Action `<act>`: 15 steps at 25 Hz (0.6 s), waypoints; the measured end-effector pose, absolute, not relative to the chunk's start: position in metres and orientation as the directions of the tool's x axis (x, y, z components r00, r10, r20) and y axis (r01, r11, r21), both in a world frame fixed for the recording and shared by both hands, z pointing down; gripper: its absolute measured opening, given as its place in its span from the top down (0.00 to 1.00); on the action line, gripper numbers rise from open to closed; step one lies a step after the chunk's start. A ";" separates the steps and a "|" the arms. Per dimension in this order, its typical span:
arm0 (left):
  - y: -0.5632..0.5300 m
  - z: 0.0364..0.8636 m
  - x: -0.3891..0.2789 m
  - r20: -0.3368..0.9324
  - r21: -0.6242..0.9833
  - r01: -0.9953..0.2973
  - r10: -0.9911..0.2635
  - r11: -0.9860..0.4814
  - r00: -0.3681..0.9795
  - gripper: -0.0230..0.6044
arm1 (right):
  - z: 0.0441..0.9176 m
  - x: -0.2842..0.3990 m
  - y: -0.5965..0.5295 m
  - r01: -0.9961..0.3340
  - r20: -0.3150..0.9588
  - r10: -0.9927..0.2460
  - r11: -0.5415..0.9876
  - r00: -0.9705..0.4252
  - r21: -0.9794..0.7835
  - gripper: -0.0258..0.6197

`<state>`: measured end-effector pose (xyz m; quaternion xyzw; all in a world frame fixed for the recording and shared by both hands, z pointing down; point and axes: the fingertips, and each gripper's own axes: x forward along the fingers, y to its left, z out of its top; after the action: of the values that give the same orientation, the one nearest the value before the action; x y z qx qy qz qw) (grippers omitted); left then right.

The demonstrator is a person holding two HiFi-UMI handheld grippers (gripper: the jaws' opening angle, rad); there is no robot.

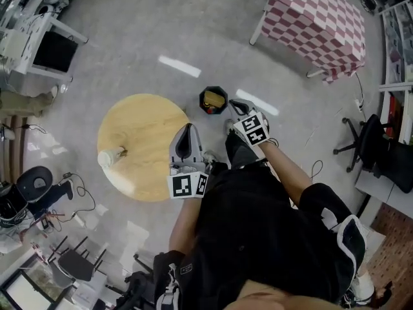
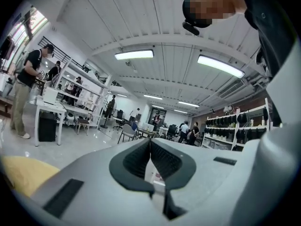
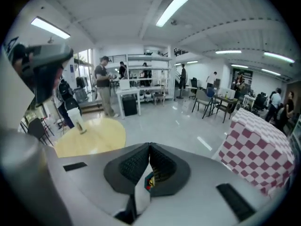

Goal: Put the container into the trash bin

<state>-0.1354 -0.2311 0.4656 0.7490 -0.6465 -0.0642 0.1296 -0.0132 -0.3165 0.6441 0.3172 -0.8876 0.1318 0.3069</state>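
**Placement and grip.** The right tongs (image 1: 237,106) are standing closed, pad against pad, with nothing pinched between them. They are hanging just beside and above the black trash bin (image 1: 202,103). The container (image 1: 213,99), a yellowish item, is lying inside that bin, just ahead of the right tongs' tips. Judged from this, the deposit is done, and the empty closed grip is fitting that reading. The left tongs (image 1: 188,129) are also sitting closed and empty. They are over the near edge of the round wooden table (image 1: 135,134), apparently idling clear of the bin.

**Views compared.** Only the head view is showing bin, container and both tongs together. The right gripper view is glimpsing the bin through the slot beneath its tips, and a pale cup (image 3: 76,121) on the table. The left gripper view is looking level across the room, showing neither bin nor container.
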 end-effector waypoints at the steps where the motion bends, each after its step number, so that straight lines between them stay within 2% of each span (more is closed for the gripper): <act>1: -0.224 0.462 -0.135 0.066 0.277 -0.951 -0.985 -0.135 0.159 0.95 | 0.622 -0.013 -0.311 -0.658 0.588 -0.516 0.752 -0.623 -0.037 0.92; 8: -0.182 0.433 -0.129 0.026 0.249 -0.955 -0.984 -0.162 0.173 0.95 | 0.499 0.002 -0.262 -0.715 0.350 -0.672 0.699 -0.653 0.007 0.92; 15: -0.176 0.422 -0.112 -0.001 0.234 -0.959 -0.987 -0.159 0.164 0.95 | 0.447 0.024 -0.241 -0.728 0.211 -0.710 0.686 -0.672 -0.010 0.92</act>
<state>-0.1123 -0.1761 0.4217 0.7575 -0.6421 -0.0767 0.0894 0.0240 -0.2414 0.4466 0.3937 -0.9130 0.0469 0.0955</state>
